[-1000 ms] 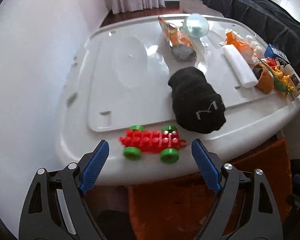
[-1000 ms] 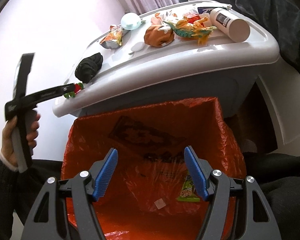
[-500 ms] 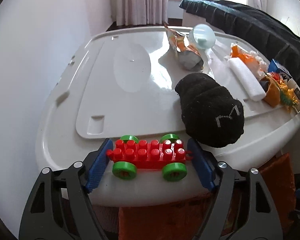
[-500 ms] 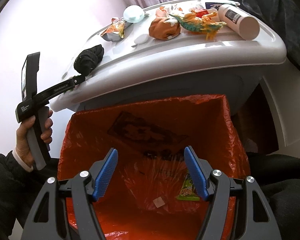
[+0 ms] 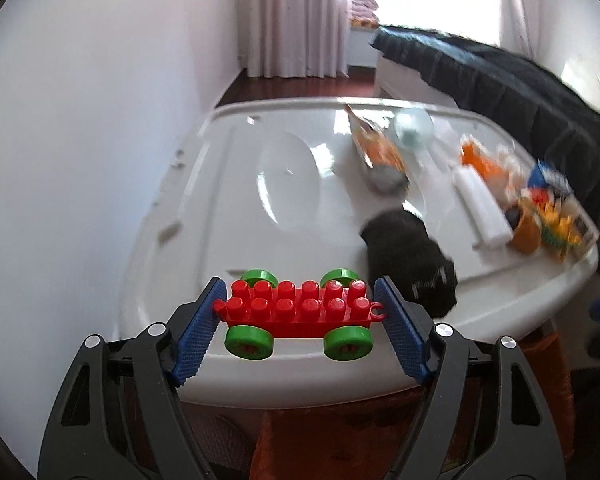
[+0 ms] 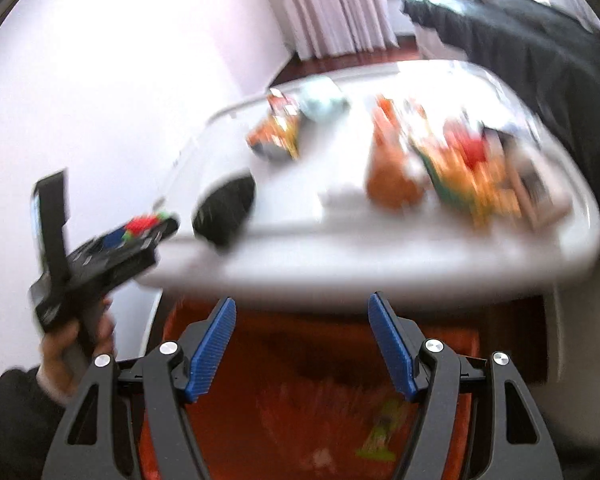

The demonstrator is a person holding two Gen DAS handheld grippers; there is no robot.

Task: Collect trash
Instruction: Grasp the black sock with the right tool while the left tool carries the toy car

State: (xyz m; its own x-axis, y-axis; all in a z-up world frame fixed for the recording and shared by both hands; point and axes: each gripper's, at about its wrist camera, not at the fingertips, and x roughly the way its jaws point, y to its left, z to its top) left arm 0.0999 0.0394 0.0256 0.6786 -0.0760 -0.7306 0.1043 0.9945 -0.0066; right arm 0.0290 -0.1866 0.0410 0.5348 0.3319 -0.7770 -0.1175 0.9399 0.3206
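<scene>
A red brick toy car [image 5: 300, 312] with green wheels sits between the blue pads of my left gripper [image 5: 300, 320], which is shut on its two ends just over the near edge of the white lid [image 5: 236, 184]. The right wrist view shows that left gripper [image 6: 140, 236] in a hand at the lid's left corner. My right gripper [image 6: 302, 344] is open with nothing between its fingers, above the orange trash bag [image 6: 300, 420]. A green wrapper [image 6: 384, 428] lies in the bag. An orange snack wrapper [image 5: 380, 156] lies further back on the lid.
On the lid lie a black knitted cloth [image 5: 412, 256], a white foam roll [image 5: 482, 208], a pale round cup [image 5: 414, 132], an orange lump [image 6: 392, 176] and a toy dinosaur [image 6: 468, 184]. A white wall stands left, dark bedding [image 5: 520, 88] right.
My left gripper came forward around the toy car, shut on it and lifted it slightly. My right gripper rose from the bag toward the lid, still open.
</scene>
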